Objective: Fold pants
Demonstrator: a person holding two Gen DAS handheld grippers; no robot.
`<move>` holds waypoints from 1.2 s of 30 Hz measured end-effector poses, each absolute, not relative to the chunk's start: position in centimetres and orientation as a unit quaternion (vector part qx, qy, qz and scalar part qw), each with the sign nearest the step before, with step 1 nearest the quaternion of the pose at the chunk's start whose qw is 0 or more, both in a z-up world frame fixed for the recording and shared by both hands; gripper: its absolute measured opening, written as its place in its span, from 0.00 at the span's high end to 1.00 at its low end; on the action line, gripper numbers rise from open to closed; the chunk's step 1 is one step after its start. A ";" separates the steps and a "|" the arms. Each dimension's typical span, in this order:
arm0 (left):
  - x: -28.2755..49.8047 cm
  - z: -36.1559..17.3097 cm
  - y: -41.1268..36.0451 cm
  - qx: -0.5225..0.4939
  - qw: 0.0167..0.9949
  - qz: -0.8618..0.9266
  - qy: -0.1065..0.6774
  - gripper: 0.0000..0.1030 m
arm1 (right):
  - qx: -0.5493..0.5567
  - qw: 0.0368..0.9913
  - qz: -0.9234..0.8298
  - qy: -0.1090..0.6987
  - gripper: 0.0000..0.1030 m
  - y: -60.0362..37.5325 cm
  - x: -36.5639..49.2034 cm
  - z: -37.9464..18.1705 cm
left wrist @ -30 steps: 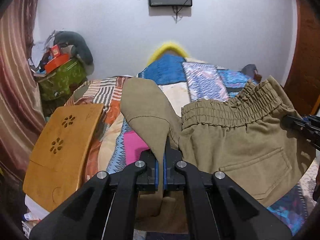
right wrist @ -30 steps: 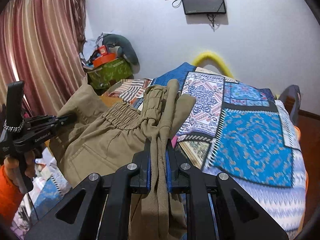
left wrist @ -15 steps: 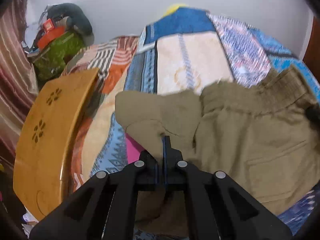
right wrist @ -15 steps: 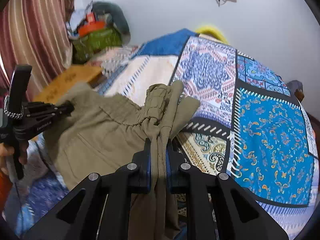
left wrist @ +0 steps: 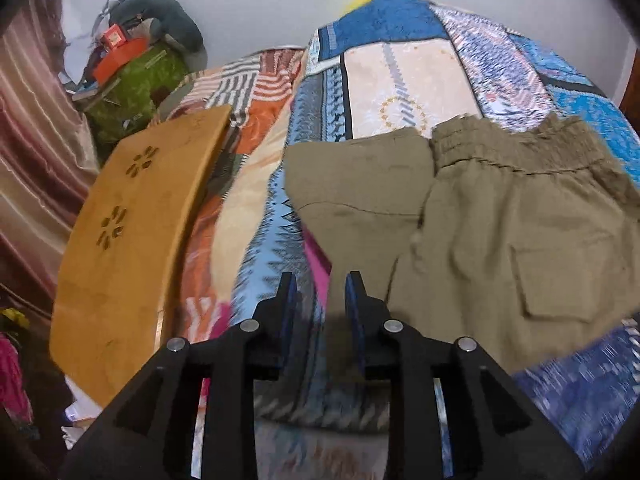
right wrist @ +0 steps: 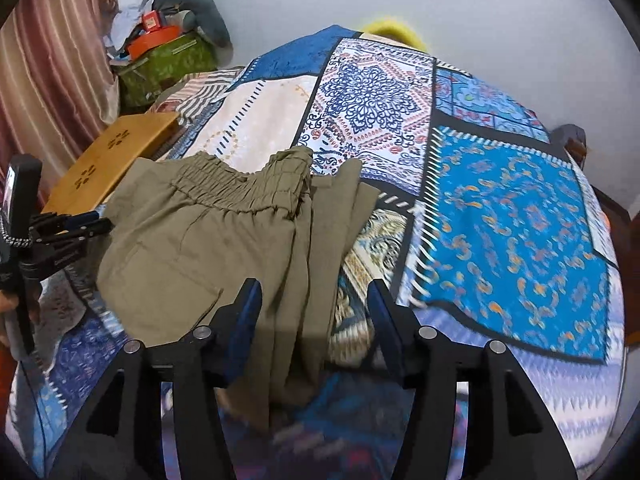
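Olive-khaki pants [left wrist: 500, 232] lie folded on the patchwork bedspread [left wrist: 400, 80], elastic waistband away from me, back pocket up. In the left wrist view my left gripper [left wrist: 320, 292] is open, its jaws either side of the near left edge of the cloth. In the right wrist view the pants [right wrist: 208, 248] lie at centre left and my right gripper [right wrist: 314, 300] is wide open over their near right edge, holding nothing. The left gripper [right wrist: 80, 228] also shows at the far left of that view.
A wooden lap tray [left wrist: 132, 240] leans at the bed's left side. A green bag with orange boxes and a grey cushion [left wrist: 136, 68] sits in the far left corner by the curtain [left wrist: 32, 140]. The bedspread [right wrist: 500, 220] stretches right of the pants.
Both grippers lowered the pants onto the bed and opened, letting the cloth go. The pants now lie flat instead of hanging from the jaws.
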State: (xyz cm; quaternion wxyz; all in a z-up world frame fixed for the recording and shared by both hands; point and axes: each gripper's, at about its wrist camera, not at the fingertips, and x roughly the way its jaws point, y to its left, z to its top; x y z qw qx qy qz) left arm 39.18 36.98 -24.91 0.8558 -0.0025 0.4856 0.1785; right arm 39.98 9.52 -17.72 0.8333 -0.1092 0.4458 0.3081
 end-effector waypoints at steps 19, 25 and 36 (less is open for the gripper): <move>19.8 -2.7 22.8 -0.043 0.949 0.105 0.295 0.66 | -0.055 0.896 0.373 0.235 0.49 0.9 22.5 1.3; 12.0 1.0 18.3 -0.044 0.968 0.095 0.227 0.66 | -0.038 0.903 0.397 0.163 0.49 -2.1 15.0 4.5; 2.0 4.4 12.3 -0.027 0.988 0.085 0.127 0.60 | -0.024 0.916 0.390 0.086 0.49 -4.3 7.3 5.1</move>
